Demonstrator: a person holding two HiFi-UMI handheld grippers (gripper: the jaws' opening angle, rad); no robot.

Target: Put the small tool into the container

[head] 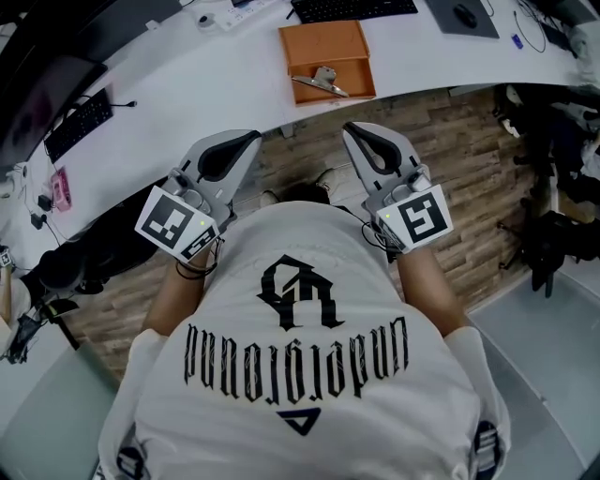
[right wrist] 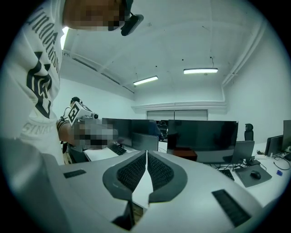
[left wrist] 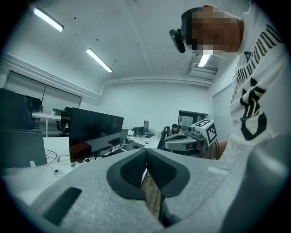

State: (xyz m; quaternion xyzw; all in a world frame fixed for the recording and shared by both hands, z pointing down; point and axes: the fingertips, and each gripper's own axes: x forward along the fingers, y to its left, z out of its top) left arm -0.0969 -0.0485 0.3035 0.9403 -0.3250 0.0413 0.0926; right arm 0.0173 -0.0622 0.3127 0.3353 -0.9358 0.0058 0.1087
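An orange open container [head: 323, 42] lies on the curved white desk [head: 187, 84], straight ahead of me. A small metal tool [head: 322, 82] rests inside it near its front wall. Both grippers are held close to my chest, well short of the desk and apart from the container. In the head view the left gripper [head: 255, 137] and the right gripper [head: 348, 128] point towards the desk edge. The left gripper [left wrist: 146, 150] has its dark ribbed pads meeting at the tips, with nothing between them. The right gripper [right wrist: 146, 153] is likewise shut and empty.
A black keyboard [head: 352, 8] and a mouse on a grey pad [head: 462, 16] lie behind the container. Another keyboard [head: 77, 122] and a pink item [head: 61, 187] lie at the desk's left. Wooden floor [head: 469, 159] shows beneath. Dark monitors [right wrist: 202, 139] stand on desks around.
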